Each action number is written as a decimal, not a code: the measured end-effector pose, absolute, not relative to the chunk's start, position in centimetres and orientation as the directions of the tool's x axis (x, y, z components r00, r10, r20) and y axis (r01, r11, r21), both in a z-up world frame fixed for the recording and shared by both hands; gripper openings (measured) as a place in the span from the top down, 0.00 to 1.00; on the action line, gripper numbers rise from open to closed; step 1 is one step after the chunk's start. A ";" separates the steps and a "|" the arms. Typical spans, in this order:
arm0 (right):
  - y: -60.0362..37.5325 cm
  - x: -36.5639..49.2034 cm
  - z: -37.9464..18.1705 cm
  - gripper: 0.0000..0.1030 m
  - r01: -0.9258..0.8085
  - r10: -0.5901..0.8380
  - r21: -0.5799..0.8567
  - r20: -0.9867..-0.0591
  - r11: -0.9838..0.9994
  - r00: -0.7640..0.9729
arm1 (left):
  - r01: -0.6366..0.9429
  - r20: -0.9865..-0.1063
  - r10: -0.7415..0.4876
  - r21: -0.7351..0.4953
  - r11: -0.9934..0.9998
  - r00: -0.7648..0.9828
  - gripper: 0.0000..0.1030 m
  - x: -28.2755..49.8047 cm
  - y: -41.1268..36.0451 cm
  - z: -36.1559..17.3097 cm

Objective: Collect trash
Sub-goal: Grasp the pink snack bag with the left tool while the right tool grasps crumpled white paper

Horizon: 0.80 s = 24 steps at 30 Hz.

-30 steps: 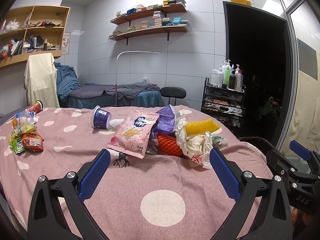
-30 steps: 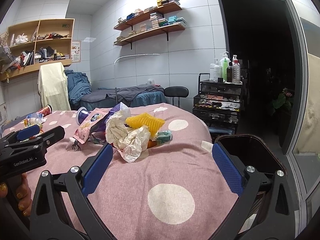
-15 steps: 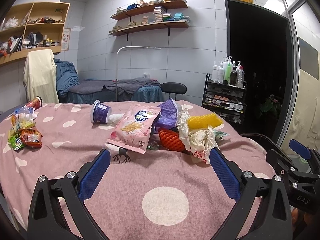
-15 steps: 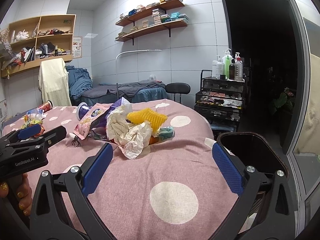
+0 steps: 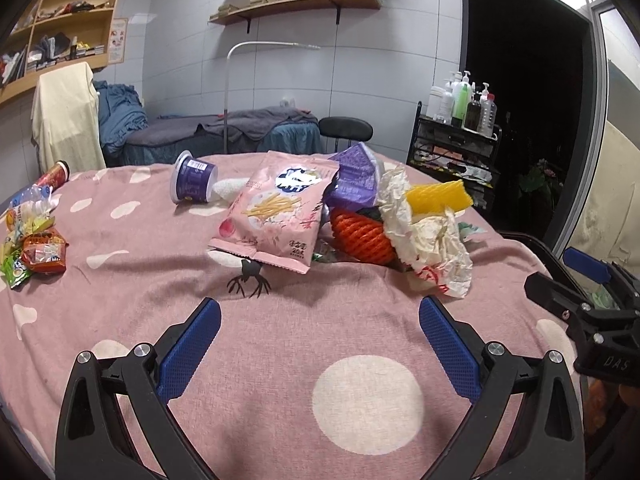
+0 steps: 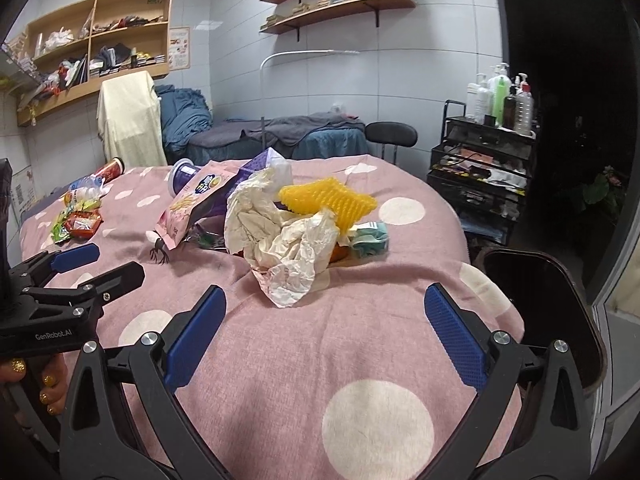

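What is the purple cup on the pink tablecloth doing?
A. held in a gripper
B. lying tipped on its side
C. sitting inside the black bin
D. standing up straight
B: the purple cup lies tipped over on the tablecloth, behind the pink snack bag, with nothing gripping it.

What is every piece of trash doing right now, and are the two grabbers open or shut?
Left gripper: open, empty.
Right gripper: open, empty.
Purple cup: tipped on its side.
Pink snack bag: propped on the pile.
Paper wrapper: crumpled.
Yellow foam net: resting atop the pile.
Red can: lying down.
Bin: open.
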State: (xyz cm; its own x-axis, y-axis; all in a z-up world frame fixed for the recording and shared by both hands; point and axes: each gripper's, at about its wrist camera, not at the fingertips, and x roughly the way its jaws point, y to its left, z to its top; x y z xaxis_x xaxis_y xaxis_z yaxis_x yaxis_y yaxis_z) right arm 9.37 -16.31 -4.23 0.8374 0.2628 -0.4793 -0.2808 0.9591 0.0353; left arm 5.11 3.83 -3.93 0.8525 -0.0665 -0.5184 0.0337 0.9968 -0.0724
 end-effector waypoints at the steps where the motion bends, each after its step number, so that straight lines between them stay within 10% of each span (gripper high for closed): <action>1: -16.3 9.7 -4.2 0.05 -0.285 0.266 0.034 -0.480 0.958 0.836 | 0.033 -0.526 -0.072 -0.082 0.996 0.848 0.05 5.5 4.3 -3.9; 9: -14.7 12.3 -4.1 0.05 -0.346 0.314 0.041 -0.528 0.937 0.789 | 0.043 -0.573 -0.145 -0.188 0.981 0.806 0.05 8.7 7.2 -4.2; 24: -13.5 13.8 -4.9 0.05 -0.345 0.302 0.037 -0.574 0.938 0.761 | -0.006 -0.669 0.080 0.113 0.994 0.739 0.07 16.8 4.1 -3.4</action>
